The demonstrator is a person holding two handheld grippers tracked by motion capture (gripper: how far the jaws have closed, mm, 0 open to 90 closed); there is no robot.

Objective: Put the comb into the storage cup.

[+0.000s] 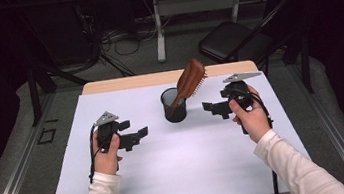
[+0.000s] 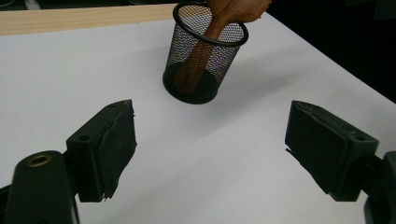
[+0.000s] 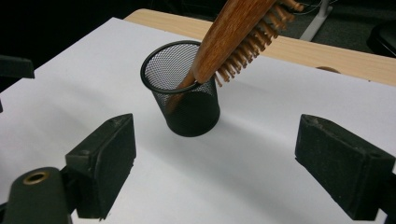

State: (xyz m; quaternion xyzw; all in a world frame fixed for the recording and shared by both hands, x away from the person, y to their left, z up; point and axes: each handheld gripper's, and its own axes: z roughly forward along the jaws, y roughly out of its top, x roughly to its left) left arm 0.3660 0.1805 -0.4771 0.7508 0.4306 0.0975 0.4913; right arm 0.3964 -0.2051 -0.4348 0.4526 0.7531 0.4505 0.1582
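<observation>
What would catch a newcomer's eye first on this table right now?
The wooden hairbrush stands out: it leans handle-down in the black mesh cup at the middle of the white table, bristled head sticking out above the rim. The left tongs and right tongs flank the cup, both open, empty and pointing toward it.

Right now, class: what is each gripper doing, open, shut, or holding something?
Left gripper: open, holding nothing, beside the mesh cup.
Right gripper: open, holding nothing, near the cup with the wooden hairbrush.
</observation>
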